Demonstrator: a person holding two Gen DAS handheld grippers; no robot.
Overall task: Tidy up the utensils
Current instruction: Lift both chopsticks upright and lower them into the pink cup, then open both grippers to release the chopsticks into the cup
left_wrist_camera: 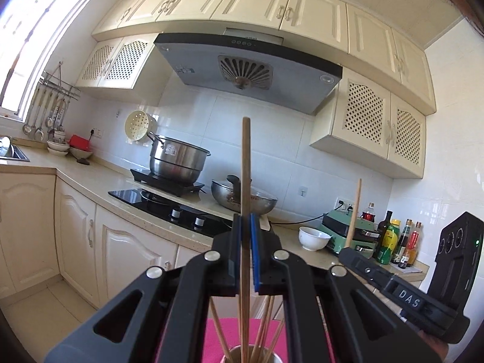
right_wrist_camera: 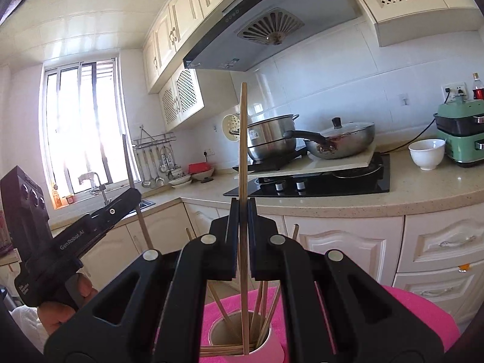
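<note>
My left gripper (left_wrist_camera: 245,222) is shut on an upright wooden chopstick (left_wrist_camera: 245,157). Its lower end reaches down into a cup (left_wrist_camera: 234,355) that holds several more chopsticks. The cup stands on a pink cloth (left_wrist_camera: 216,332). My right gripper (right_wrist_camera: 243,208) is shut on a second upright chopstick (right_wrist_camera: 243,139), whose lower end sits inside the same cup (right_wrist_camera: 225,328) on the pink cloth (right_wrist_camera: 423,311). Each gripper shows in the other's view: the right gripper (left_wrist_camera: 345,251) with its chopstick (left_wrist_camera: 354,208), and the left gripper (right_wrist_camera: 136,195) with its chopstick (right_wrist_camera: 144,230). A hand (right_wrist_camera: 57,314) holds the left gripper.
Beyond the cloth runs a kitchen counter (right_wrist_camera: 423,190) with a black hob (right_wrist_camera: 317,186), a steel pot (right_wrist_camera: 272,139), a lidded wok (right_wrist_camera: 341,142), a white bowl (right_wrist_camera: 426,152) and a green appliance (right_wrist_camera: 459,133). Bottles (left_wrist_camera: 393,239) stand at the right. White cabinets (right_wrist_camera: 341,251) are below.
</note>
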